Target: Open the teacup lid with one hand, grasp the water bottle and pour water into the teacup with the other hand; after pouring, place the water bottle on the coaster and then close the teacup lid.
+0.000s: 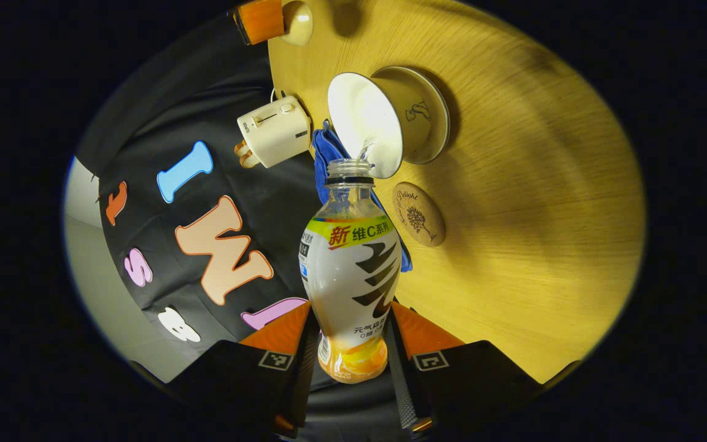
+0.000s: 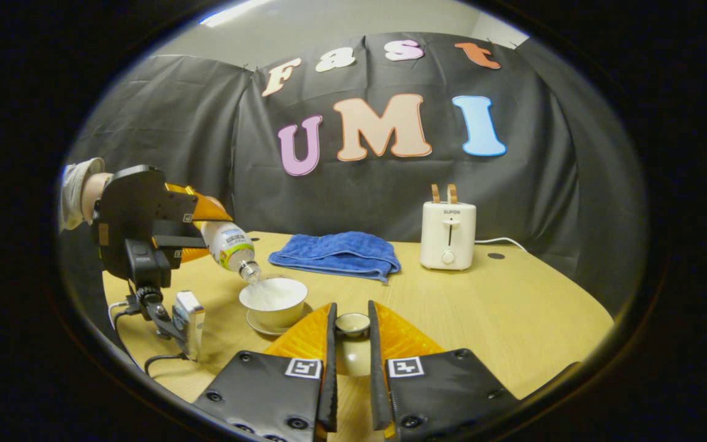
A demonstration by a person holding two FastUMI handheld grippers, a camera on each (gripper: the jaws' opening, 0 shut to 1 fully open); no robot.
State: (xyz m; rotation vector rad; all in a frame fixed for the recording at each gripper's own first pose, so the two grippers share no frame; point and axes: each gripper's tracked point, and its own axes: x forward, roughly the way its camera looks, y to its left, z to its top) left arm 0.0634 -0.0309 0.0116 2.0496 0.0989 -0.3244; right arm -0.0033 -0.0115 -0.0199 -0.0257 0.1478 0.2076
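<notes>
On the desk [image 2: 513, 319], behind the teacup [image 2: 274, 301], lies the blue towel [image 2: 335, 253]. My left tool [image 1: 353, 344] grips the water bottle [image 1: 351, 276], tilted, mouth over the teacup, coaster [image 1: 418, 213] beside it. My right tool [image 2: 351, 344] clamps the teacup lid [image 2: 352, 324].

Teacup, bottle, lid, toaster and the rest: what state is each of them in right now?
Teacup: uncovered, upright on its saucer, water streaming in.
Water bottle: uncapped, tipped mouth-down over the cup, pouring.
Teacup lid: off the cup, held up.
Left gripper: jaws shut on the bottle.
Right gripper: jaws shut on the lid.
Coaster: bare, flat on the table.
Towel: folded.
Toaster: two slices sticking up.
</notes>
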